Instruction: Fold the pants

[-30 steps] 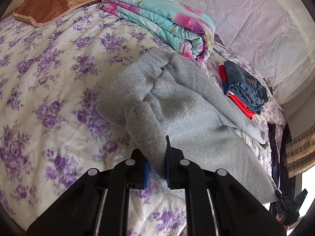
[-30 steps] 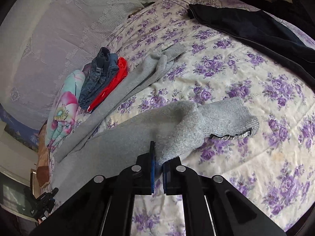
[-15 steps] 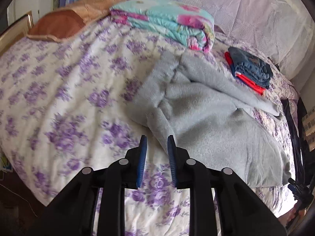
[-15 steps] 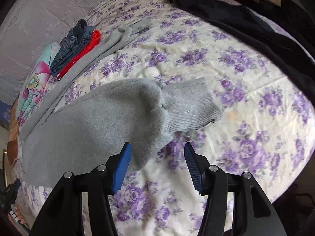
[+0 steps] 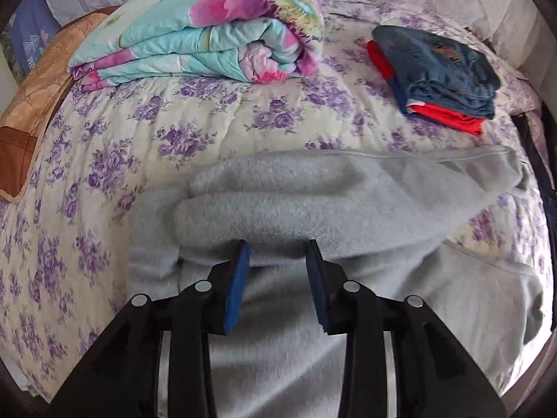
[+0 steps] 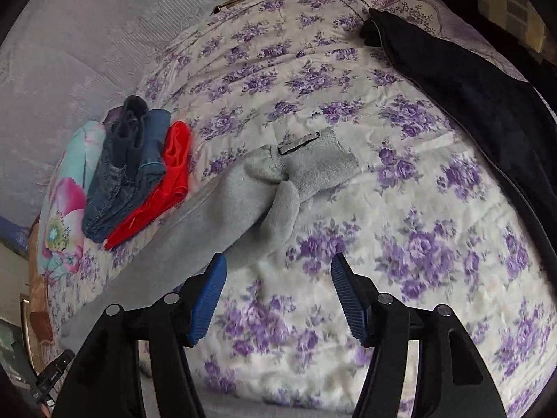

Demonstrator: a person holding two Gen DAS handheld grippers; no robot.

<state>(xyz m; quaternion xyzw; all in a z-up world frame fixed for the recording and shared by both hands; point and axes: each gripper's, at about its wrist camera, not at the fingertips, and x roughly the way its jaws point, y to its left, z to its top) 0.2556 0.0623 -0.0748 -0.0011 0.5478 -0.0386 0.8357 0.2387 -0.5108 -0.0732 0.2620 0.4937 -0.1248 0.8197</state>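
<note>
Grey fleece pants lie bunched on the purple-flowered bedspread. My left gripper hovers over them, pointing steeply down. Its jaws are opening; a thick fold of the grey cloth lies at the blue fingertips, and the pads do not press on it. In the right wrist view one grey leg ends in a ribbed cuff. My right gripper stands just short of that leg, jaws wide and still opening. Only bedspread shows between its blue pads.
A folded floral quilt and a brown pillow lie at the far side. A stack of jeans on a red garment sits to the right. A dark garment drapes the bed's right edge.
Both grippers were shut on grey cloth a second ago and have let it go. The left has swung over the pants toward the quilt; the right has shifted to face the cuff.
</note>
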